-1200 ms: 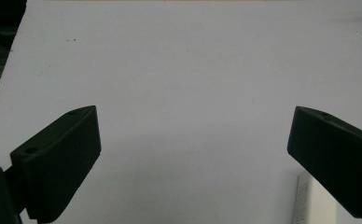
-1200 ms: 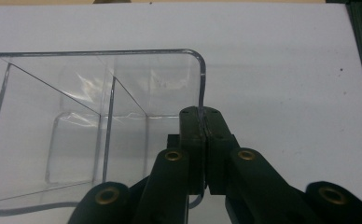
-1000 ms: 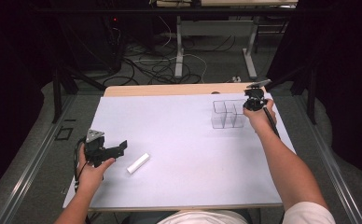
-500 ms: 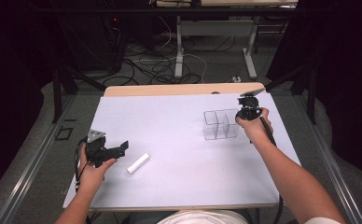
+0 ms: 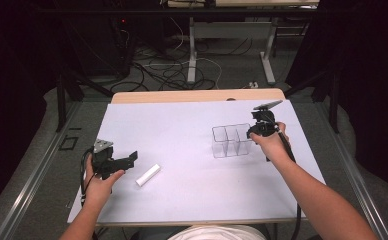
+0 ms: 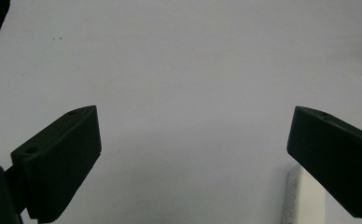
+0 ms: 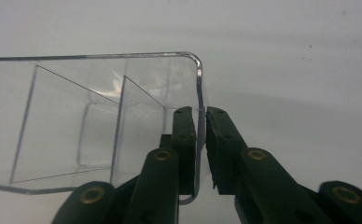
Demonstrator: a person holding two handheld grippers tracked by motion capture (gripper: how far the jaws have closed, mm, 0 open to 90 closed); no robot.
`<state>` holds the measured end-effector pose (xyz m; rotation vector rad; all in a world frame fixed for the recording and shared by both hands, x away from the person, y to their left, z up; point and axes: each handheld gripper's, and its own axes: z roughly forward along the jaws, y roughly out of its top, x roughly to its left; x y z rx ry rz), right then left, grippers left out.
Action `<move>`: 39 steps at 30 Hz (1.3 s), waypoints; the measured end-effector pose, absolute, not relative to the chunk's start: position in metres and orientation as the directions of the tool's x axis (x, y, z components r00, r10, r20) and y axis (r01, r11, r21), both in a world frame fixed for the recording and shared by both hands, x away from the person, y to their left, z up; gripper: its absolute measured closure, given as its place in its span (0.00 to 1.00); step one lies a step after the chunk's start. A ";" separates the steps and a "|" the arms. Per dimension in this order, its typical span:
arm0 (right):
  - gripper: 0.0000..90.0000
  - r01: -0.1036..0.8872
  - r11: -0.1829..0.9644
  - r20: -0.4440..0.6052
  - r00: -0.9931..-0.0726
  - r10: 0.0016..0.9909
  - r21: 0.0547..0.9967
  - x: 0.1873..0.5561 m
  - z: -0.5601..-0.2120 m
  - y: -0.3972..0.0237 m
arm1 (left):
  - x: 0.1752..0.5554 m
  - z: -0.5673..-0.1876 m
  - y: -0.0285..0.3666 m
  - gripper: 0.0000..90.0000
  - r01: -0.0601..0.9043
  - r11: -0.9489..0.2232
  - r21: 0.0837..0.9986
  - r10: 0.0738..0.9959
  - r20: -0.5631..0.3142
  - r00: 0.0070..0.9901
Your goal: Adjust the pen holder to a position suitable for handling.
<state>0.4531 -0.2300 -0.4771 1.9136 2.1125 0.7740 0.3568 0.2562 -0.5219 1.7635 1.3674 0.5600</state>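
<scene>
Looking down from the high view, you had the right gripper (image 5: 256, 131) at the right end wall of the clear divided box (image 5: 231, 141), which stood upright on the white sheet (image 5: 182, 120), right of centre. Your left gripper (image 5: 124, 162) rested low near the sheet's left edge, jaws spread wide and empty. The white cylinder (image 5: 148, 175) lay on its side just beside it, apart from both jaws. At this distance the right jaws were too small to read, and the box's inner dividers showed only as faint lines.

Left gripper view: both jaws stood far apart over bare sheet with nothing between them. One end of the cylinder showed at the lower right, partly hidden behind the right-hand jaw and cut off by the frame's edge, so its length could not be judged here.

Right gripper view: the jaws straddled the box's end wall near a rounded corner, one inside and one outside. They had just been opening, and a thin strip of light appeared to separate the outer pad from the wall, so the grip was probably already let go, though the clear plastic made the inner contact hard to tell. The box's left portion ran out of the frame.

Step in hand, as judged: letting go of the positioned box. The next move called for lifting the right jaws straight off the wall without dragging or tipping it, then closing the left jaws on the cylinder.
</scene>
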 end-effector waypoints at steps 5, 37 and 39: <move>0.84 0.844 0.016 0.246 -0.174 0.953 0.537 0.447 -0.475 -0.236 | 0.357 -0.522 0.256 0.03 0.579 -0.078 0.812 0.942 -0.130 0.310; 0.99 0.687 -0.019 0.250 -0.238 0.939 0.727 0.406 -0.500 -0.266 | 0.356 -0.521 0.256 0.04 0.575 -0.090 0.813 0.946 -0.110 0.304; 0.99 0.689 -0.012 0.243 -0.239 0.940 0.724 0.406 -0.503 -0.265 | 0.356 -0.521 0.256 0.04 0.575 -0.091 0.813 0.946 -0.110 0.304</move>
